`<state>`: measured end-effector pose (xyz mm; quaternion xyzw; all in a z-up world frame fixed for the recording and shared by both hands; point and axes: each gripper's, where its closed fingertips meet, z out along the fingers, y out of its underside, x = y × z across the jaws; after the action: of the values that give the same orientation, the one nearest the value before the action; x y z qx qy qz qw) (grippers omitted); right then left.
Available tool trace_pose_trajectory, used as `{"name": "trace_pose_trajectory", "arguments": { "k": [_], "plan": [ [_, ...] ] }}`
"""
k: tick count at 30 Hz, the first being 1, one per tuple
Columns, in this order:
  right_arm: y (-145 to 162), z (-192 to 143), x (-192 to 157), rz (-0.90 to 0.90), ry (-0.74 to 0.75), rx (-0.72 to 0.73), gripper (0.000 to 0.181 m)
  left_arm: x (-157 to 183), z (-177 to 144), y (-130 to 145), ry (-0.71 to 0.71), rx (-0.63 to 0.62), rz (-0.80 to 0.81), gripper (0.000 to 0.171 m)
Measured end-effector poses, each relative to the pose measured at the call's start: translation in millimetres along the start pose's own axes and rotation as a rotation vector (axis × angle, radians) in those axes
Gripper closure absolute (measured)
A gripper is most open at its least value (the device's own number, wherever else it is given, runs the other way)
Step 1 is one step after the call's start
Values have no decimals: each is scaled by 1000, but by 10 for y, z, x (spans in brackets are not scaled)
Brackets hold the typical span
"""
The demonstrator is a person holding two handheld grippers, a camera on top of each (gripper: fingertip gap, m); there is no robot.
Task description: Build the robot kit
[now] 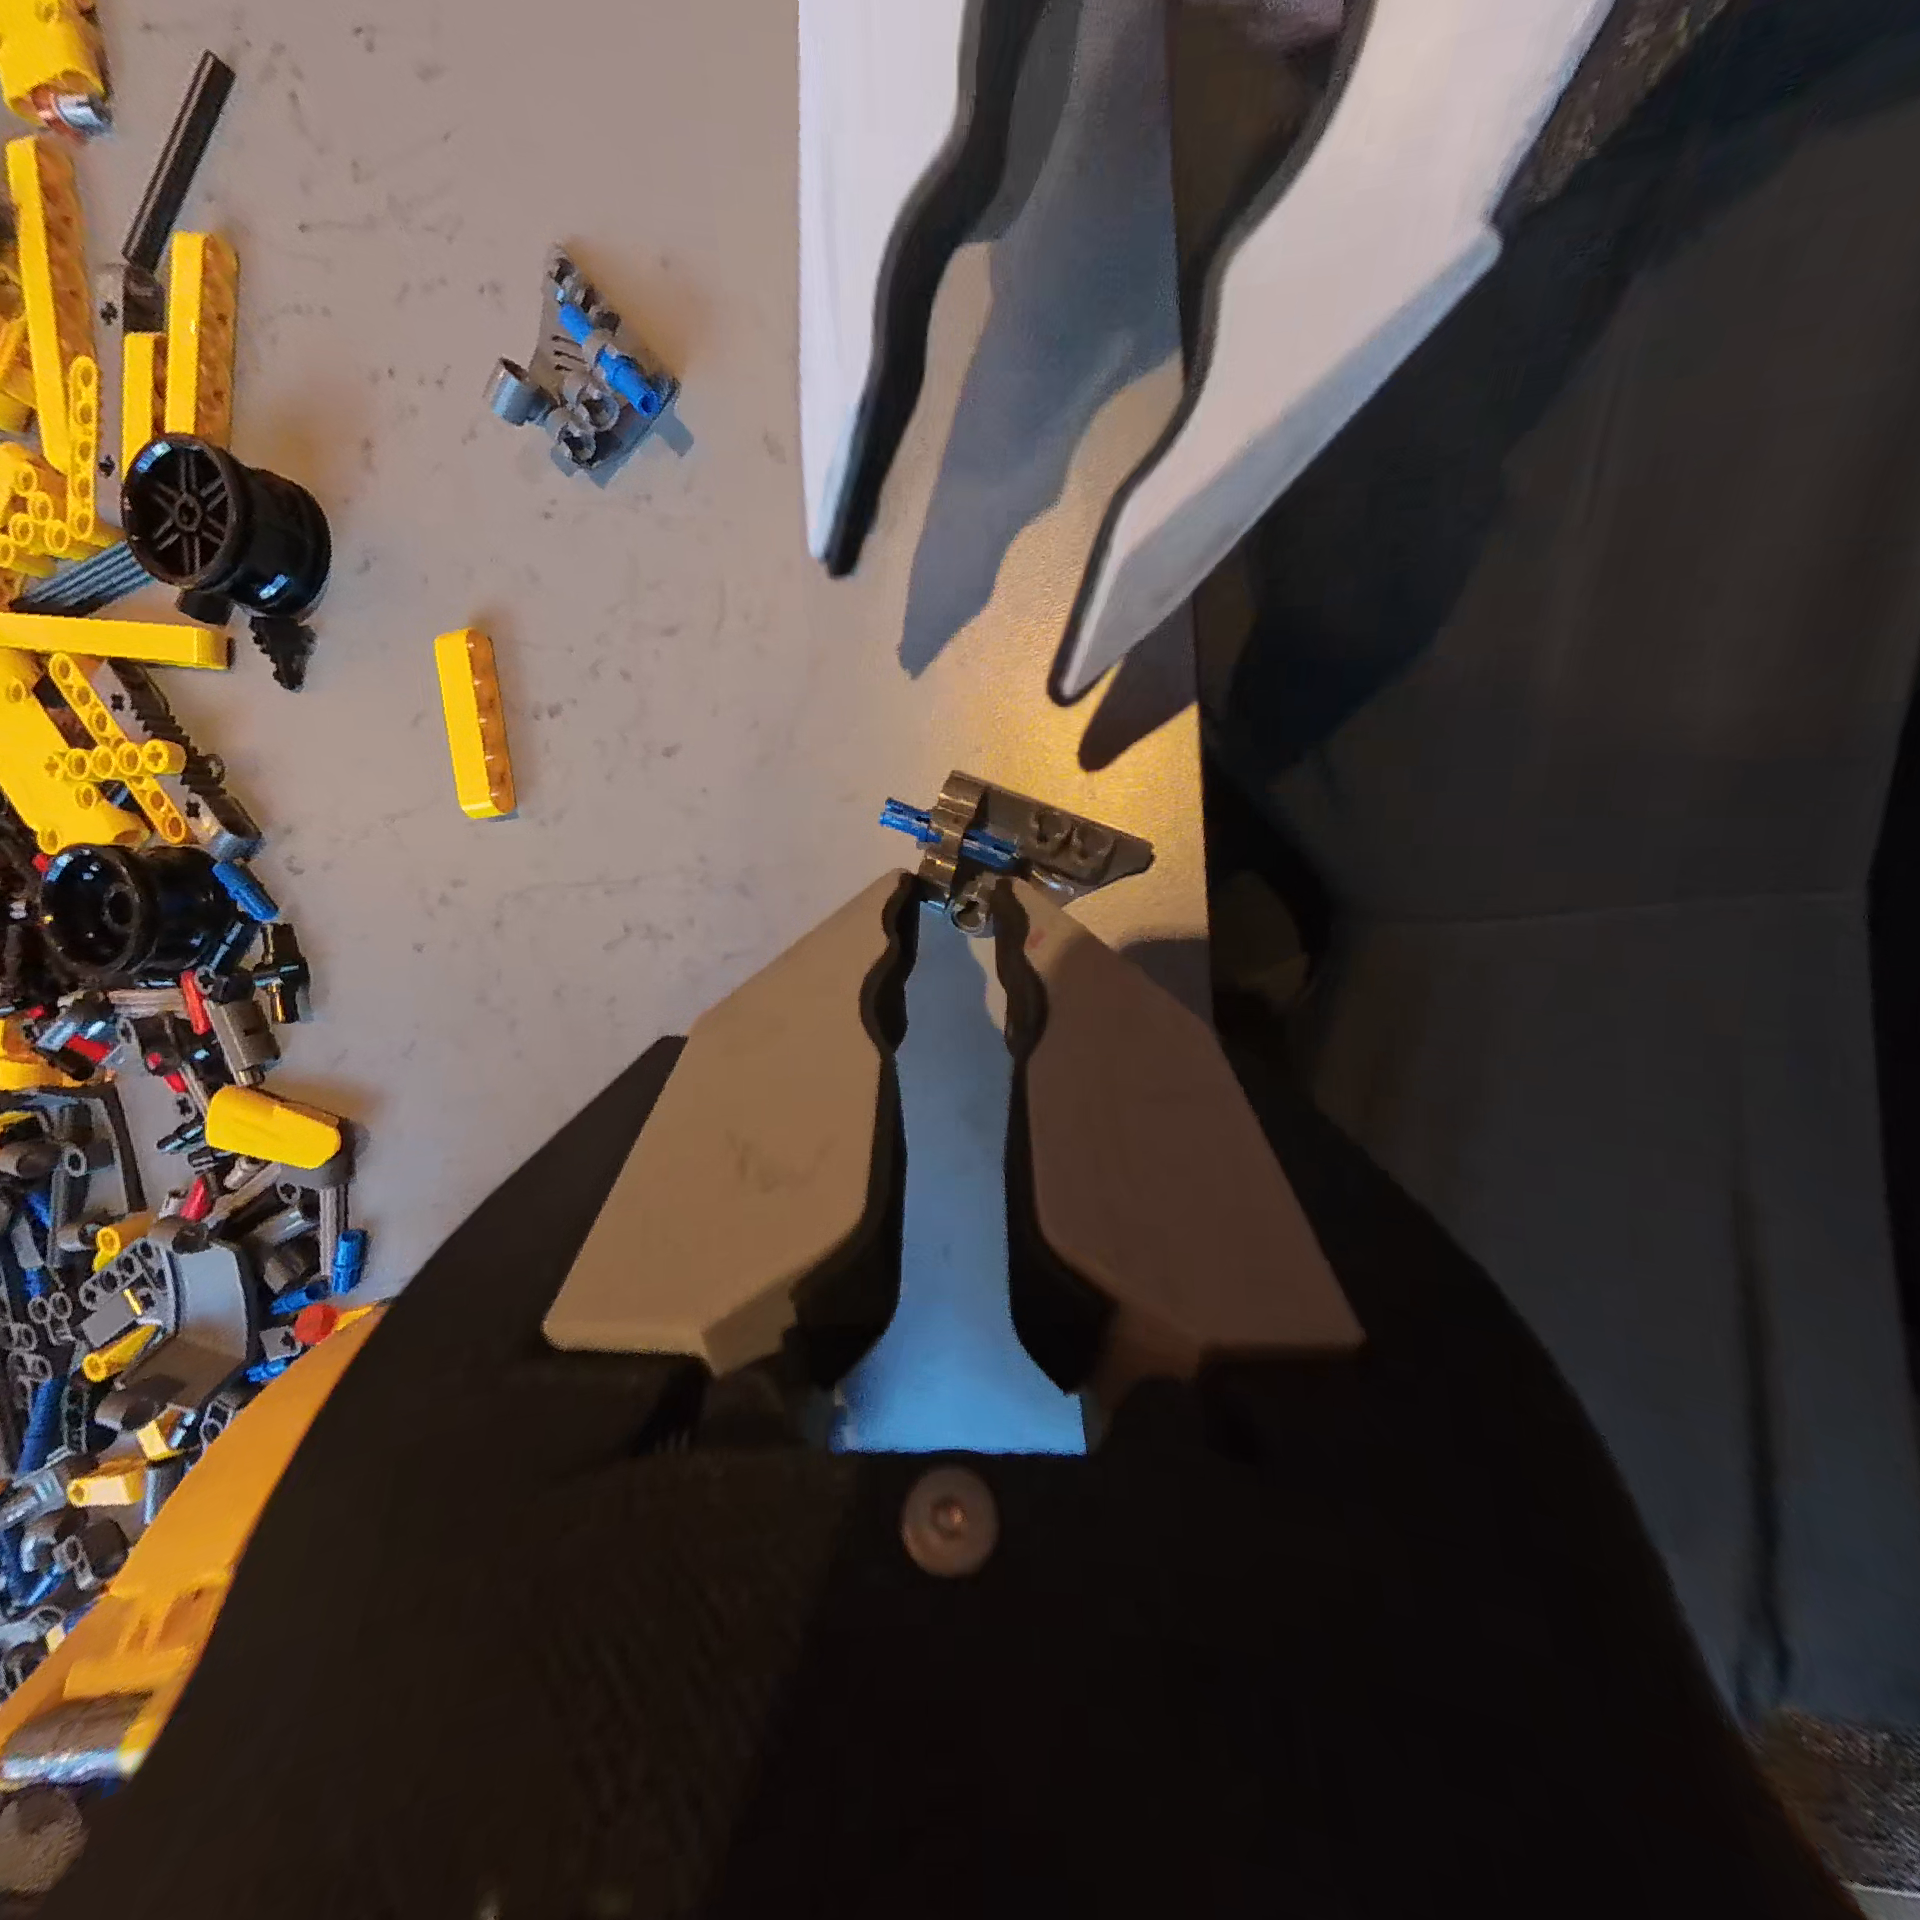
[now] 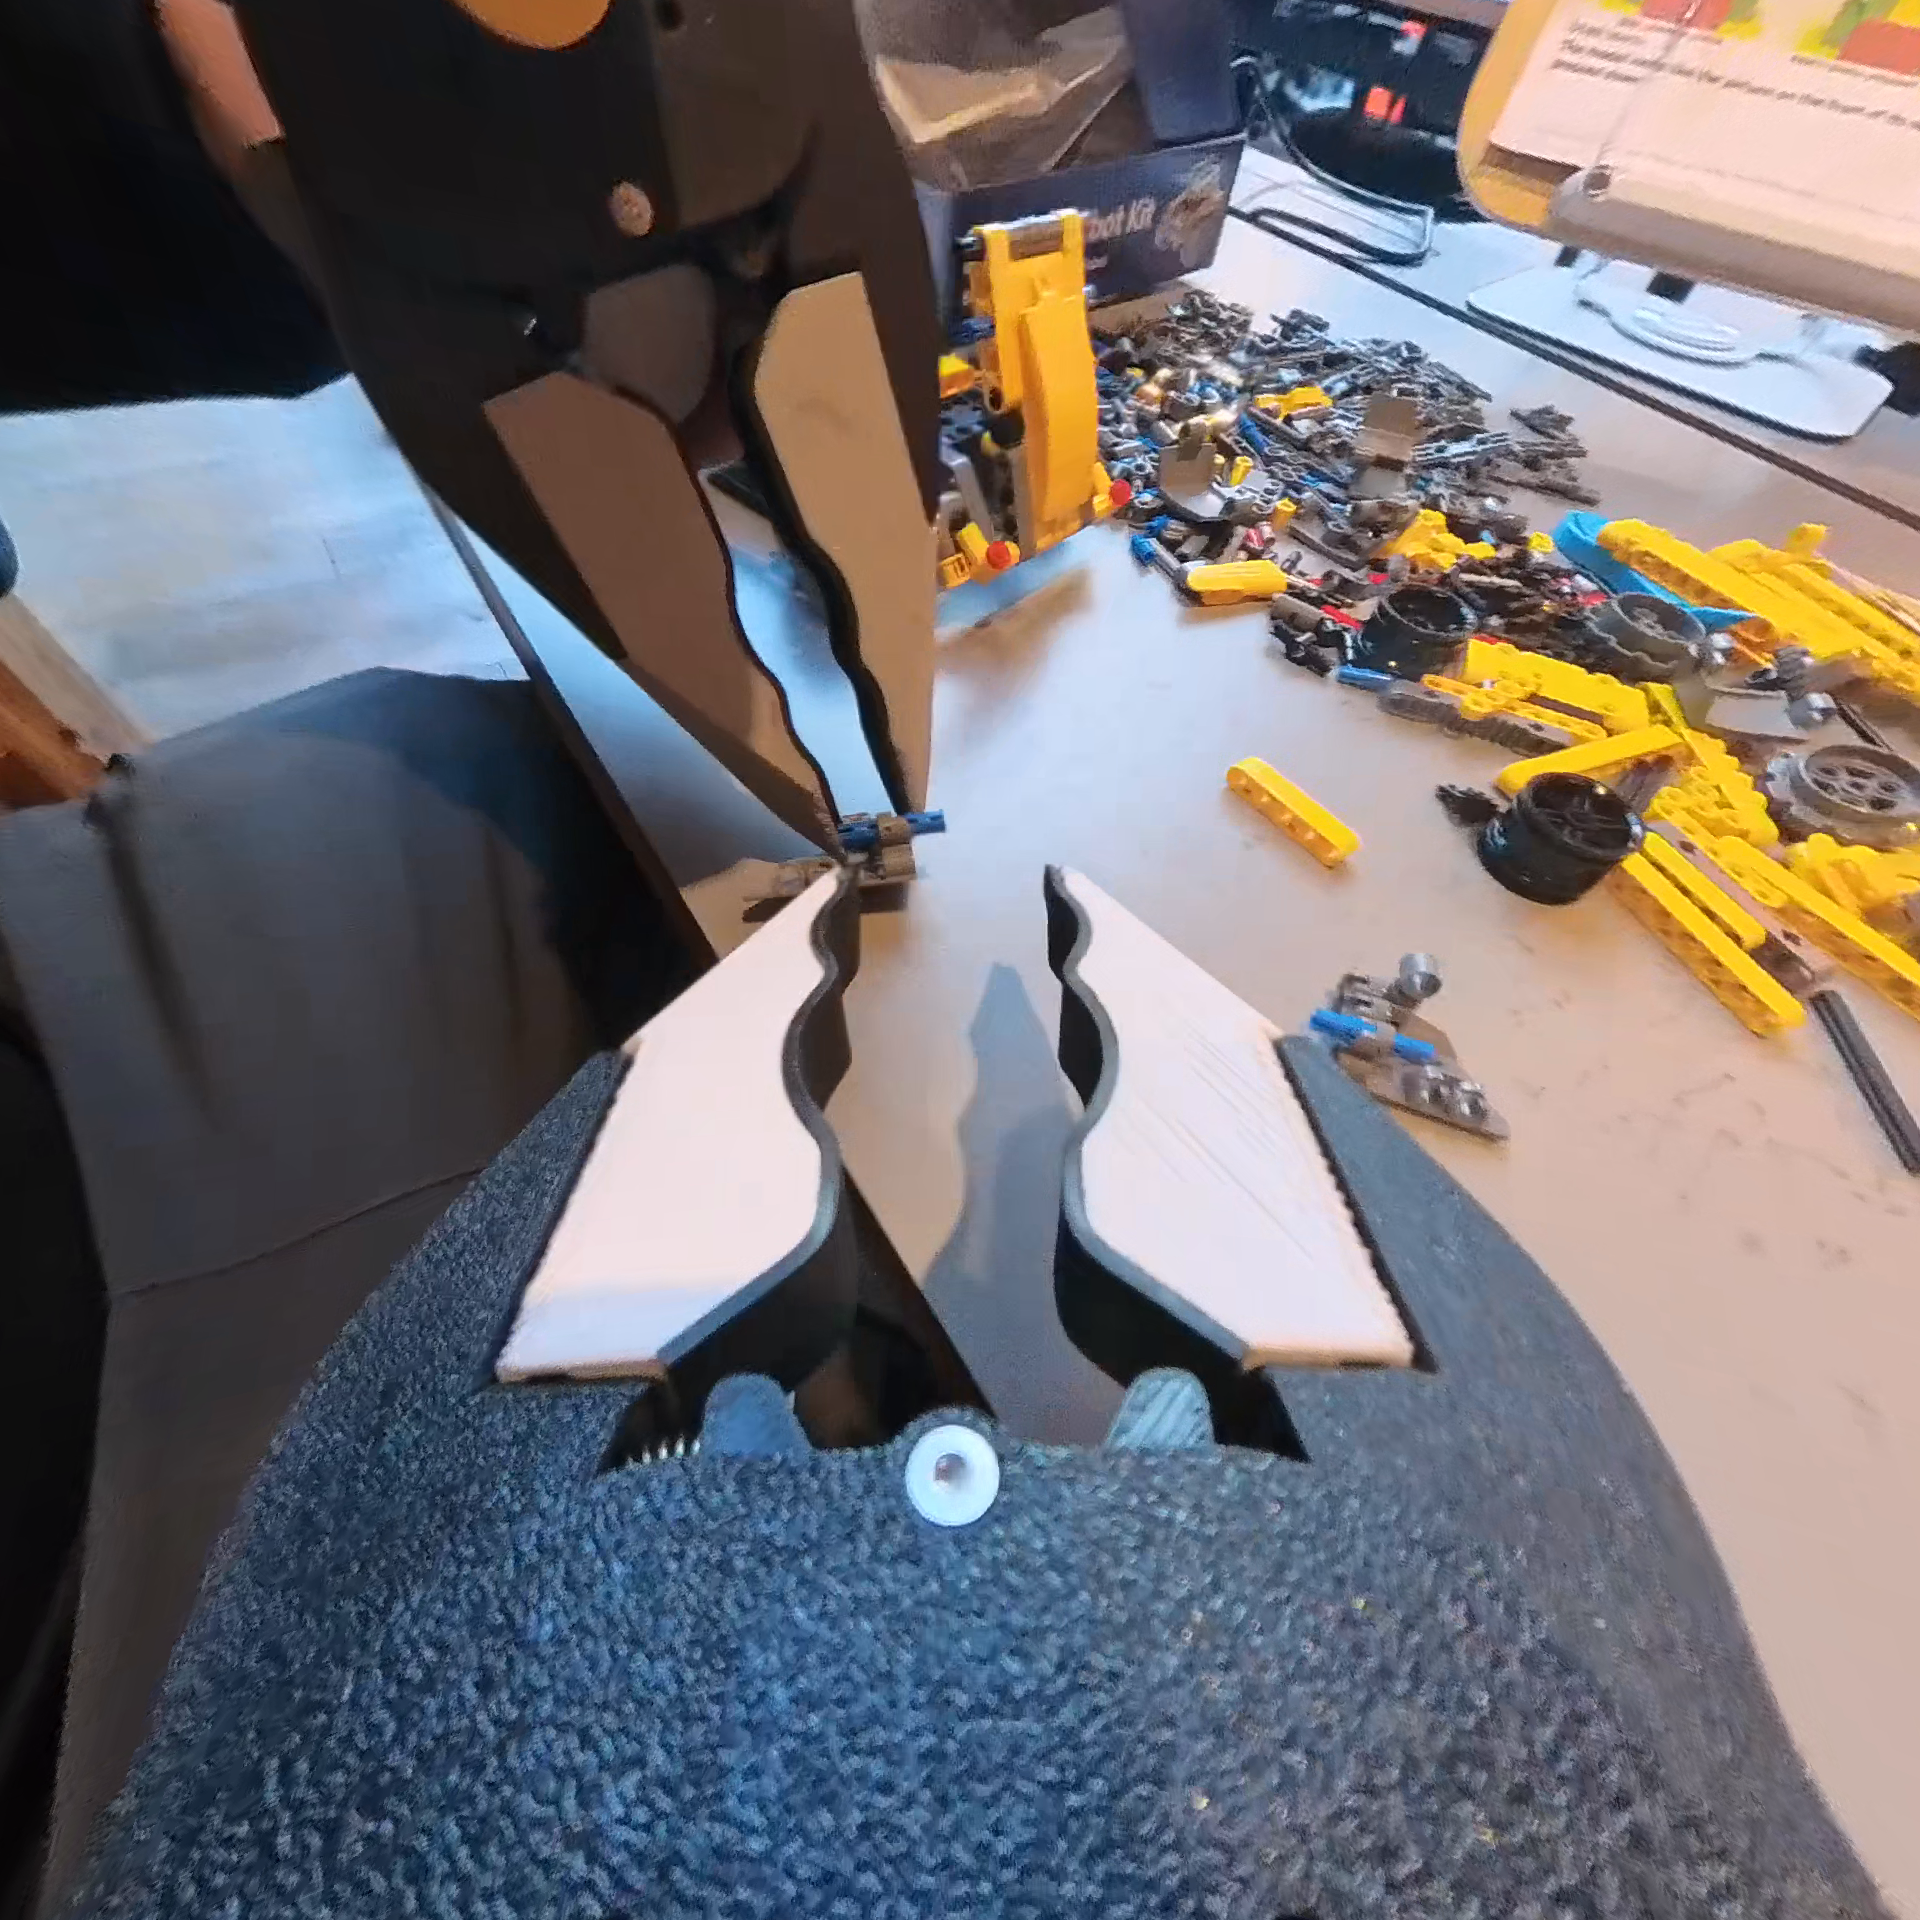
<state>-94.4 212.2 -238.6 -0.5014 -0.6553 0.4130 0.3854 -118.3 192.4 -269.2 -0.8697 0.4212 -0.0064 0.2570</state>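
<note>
My left gripper (image 1: 958, 902) is shut on a small grey piece with a blue pin (image 1: 992, 840) and holds it just above the table near its edge. In the right wrist view the left gripper (image 2: 868, 816) comes down from above with the same grey piece (image 2: 888, 831) in its tips. My right gripper (image 2: 945, 883) is open and empty. Its left fingertip (image 2: 831, 894) is right beside the held piece; I cannot tell if they touch. In the left wrist view the right gripper (image 1: 951, 623) shows white, open, just beyond the piece.
A second grey assembly with blue pins (image 2: 1403, 1049) (image 1: 587, 364), a loose yellow beam (image 2: 1291, 798) (image 1: 475, 722) and a black wheel (image 2: 1558, 836) (image 1: 223, 525) lie on the beige table (image 2: 1143, 675). A heap of yellow and grey parts (image 2: 1662, 644) and a part-built yellow model (image 2: 1029, 395) lie beyond. Dark cloth (image 2: 312, 935) borders the table edge. From either gripper's tips it is about 15 centimeters to the black wheel (image 1: 223, 525). Seen from the right wrist view (image 2: 1546, 816) as well.
</note>
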Motion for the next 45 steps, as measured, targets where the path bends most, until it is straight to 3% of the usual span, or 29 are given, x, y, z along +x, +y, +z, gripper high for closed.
{"name": "trace_pose_trajectory", "arguments": {
  "k": [11,28,37,45],
  "plan": [
    [162,-2,-42,3,11,-44,140,-21,30,-14,0,35,-194,159],
    [119,26,-12,1,18,32,138,52,50,-93,0,196,-301,155],
    [126,32,-26,-36,18,35,138,44,30,-105,-64,206,-222,158],
    [109,41,-22,-17,12,43,139,-56,-116,-246,-378,216,186,158]
  ]
}}
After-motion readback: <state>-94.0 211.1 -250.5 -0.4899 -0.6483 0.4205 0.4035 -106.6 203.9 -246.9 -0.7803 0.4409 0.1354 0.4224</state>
